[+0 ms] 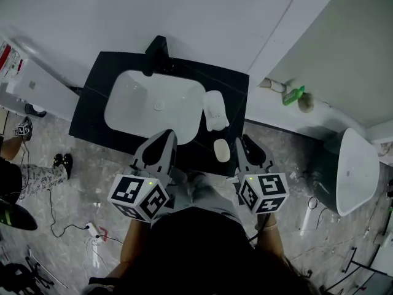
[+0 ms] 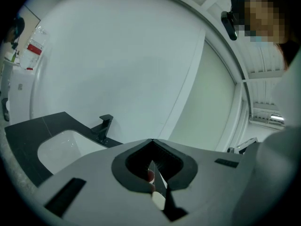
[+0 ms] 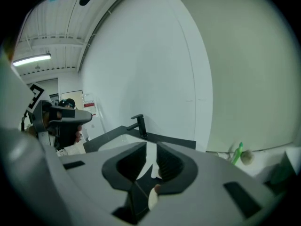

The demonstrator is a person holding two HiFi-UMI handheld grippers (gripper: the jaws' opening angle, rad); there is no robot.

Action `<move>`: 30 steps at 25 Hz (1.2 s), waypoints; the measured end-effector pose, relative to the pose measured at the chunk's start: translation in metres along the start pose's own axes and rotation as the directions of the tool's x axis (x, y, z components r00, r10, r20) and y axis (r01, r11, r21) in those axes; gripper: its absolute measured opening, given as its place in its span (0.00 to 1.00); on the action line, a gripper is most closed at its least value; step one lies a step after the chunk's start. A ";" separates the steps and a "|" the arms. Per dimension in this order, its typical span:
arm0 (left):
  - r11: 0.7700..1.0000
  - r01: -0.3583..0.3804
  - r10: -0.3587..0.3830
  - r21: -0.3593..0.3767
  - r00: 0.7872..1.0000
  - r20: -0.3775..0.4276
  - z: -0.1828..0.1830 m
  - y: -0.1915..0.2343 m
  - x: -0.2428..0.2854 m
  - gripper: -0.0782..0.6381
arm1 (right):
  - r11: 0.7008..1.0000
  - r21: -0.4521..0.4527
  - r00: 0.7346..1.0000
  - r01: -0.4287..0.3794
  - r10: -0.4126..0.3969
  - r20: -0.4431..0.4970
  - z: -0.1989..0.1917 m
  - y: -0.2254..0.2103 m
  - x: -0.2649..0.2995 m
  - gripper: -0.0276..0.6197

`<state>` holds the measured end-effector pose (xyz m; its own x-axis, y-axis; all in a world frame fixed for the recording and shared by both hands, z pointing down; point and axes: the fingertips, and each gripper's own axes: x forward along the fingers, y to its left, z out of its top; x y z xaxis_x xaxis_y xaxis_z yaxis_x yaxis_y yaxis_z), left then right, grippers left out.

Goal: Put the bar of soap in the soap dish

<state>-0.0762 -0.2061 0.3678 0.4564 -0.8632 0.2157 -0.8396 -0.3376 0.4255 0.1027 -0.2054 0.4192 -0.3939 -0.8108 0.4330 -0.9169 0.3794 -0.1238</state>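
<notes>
Closest to us, below the head camera, sit the two marker cubes, each on a gripper we hold out side by side over the near edge of the black counter. Both grippers point forward and only slightly downward, towards the wall.

We see the left gripper with its jaws brought together, tips meeting and nothing between them. Just beyond those tips lies the near rim of the white basin, and the black faucet stands farther ahead and to their left.

We see the right gripper with its jaws a narrow slit apart; no object sits in the gap, and the pads press on nothing. Through the slit we glimpse the pale basin, with the faucet ahead and slightly left.

The bar of soap, a small white oval, lies on the counter just to the left of the right jaws, beside them and apart from them. The soap dish rests farther ahead of those jaws, beyond the soap, next to the basin's right edge.
</notes>
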 end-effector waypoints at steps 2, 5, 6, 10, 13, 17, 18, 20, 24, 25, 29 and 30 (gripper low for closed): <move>1.000 0.000 -0.001 -0.009 1.000 -0.009 0.002 0.009 0.003 0.11 | 1.000 0.001 0.999 0.000 0.000 -0.032 -0.007 0.001 0.008 0.17; 1.000 0.003 -0.003 -0.016 1.000 -0.028 0.001 0.019 0.007 0.11 | 1.000 0.004 0.996 0.005 -0.004 -0.085 -0.021 0.000 0.021 0.21; 1.000 0.003 -0.004 -0.020 0.999 -0.036 0.000 0.023 0.008 0.11 | 1.000 0.005 0.995 0.007 -0.006 -0.103 -0.027 0.000 0.026 0.22; 0.999 -0.007 0.004 -0.041 0.997 -0.076 -0.010 0.038 0.010 0.11 | 1.000 -0.001 0.984 0.010 -0.010 -0.176 -0.051 -0.001 0.042 0.29; 0.999 -0.018 0.012 -0.052 0.995 -0.104 -0.019 0.046 0.011 0.11 | 1.000 -0.013 0.970 -0.001 -0.002 -0.243 -0.073 -0.003 0.054 0.34; 0.998 -0.026 0.017 -0.061 0.990 -0.141 -0.030 0.053 0.013 0.11 | 1.000 -0.016 0.938 -0.019 0.012 -0.346 -0.109 -0.005 0.068 0.40; 0.998 -0.028 0.018 -0.063 0.989 -0.150 -0.032 0.054 0.013 0.11 | 1.000 -0.020 0.927 -0.024 0.014 -0.374 -0.119 -0.005 0.072 0.41; 0.997 -0.032 0.021 -0.067 0.986 -0.167 -0.037 0.058 0.013 0.11 | 0.999 -0.033 0.904 -0.028 0.011 -0.428 -0.138 -0.007 0.079 0.43; 0.997 -0.039 0.023 -0.073 0.979 -0.203 -0.048 0.064 0.015 0.11 | 0.999 -0.040 0.864 -0.014 -0.008 -0.503 -0.171 -0.016 0.088 0.45; 0.996 -0.040 0.023 -0.074 0.977 -0.211 -0.050 0.066 0.015 0.11 | 0.999 -0.036 0.854 -0.013 -0.008 -0.520 -0.178 -0.018 0.090 0.45; 0.996 -0.044 0.025 -0.076 0.972 -0.235 -0.056 0.071 0.016 0.11 | 1.000 -0.012 0.819 -0.011 0.002 -0.573 -0.200 -0.020 0.092 0.46; 0.996 -0.045 0.026 -0.076 0.971 -0.239 -0.057 0.072 0.017 0.11 | 1.000 -0.009 0.813 -0.010 0.002 -0.582 -0.204 -0.020 0.093 0.46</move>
<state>-0.1118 -0.2233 0.4521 0.4918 -0.7569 0.4303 -0.8345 -0.2688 0.4809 0.0974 -0.1974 0.6443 -0.2852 -0.3986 0.8717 -0.9125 0.3912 -0.1197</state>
